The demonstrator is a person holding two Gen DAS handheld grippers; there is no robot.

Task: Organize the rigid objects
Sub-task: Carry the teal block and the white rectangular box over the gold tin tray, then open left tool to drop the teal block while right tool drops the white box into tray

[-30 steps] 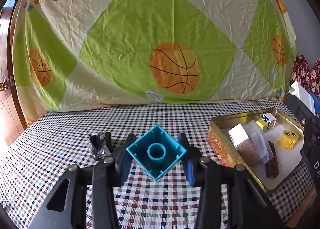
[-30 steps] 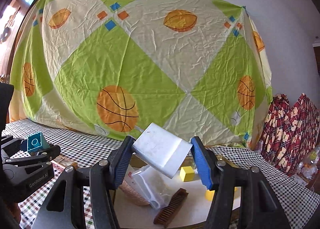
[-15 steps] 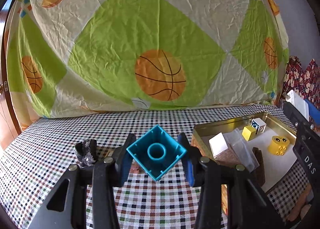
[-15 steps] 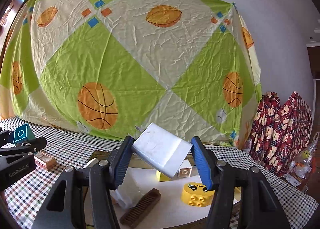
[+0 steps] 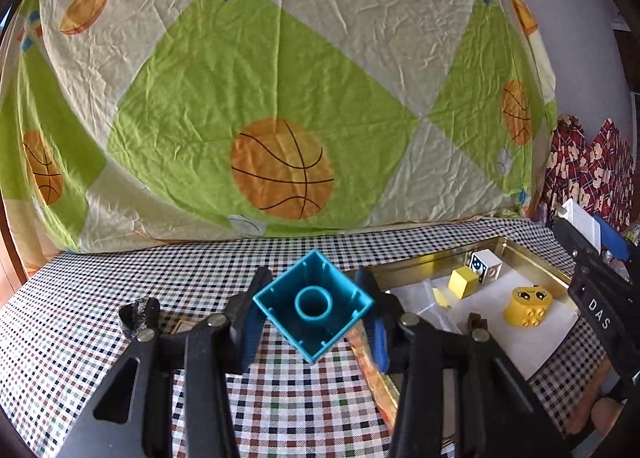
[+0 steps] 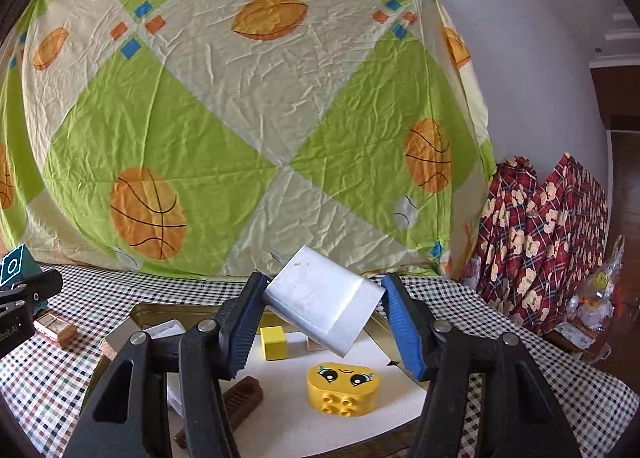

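My left gripper (image 5: 314,312) is shut on a teal hollow toy brick (image 5: 313,305), held corner-up above the checked tablecloth, just left of the gold tin tray (image 5: 528,252). My right gripper (image 6: 324,318) is shut on a white plug-like block (image 6: 322,308), held above the same tray (image 6: 138,312). In the tray lie a yellow face brick (image 6: 344,388), a yellow cube (image 6: 273,342), a brown ridged bar (image 6: 240,398) and a white patterned cube (image 5: 486,264). The left gripper with the teal brick (image 6: 12,268) shows at the right wrist view's left edge.
A dark crumpled object (image 5: 136,314) lies on the cloth at left. A small copper-coloured box (image 6: 54,328) sits left of the tray. A basketball-print sheet (image 5: 280,98) hangs behind the table. Red patterned bags (image 6: 540,234) stand at right.
Both grippers have moved to the right, each keeping its object. The tray has slid closer to centre in both views, and the yellow face brick has come into the right wrist view.
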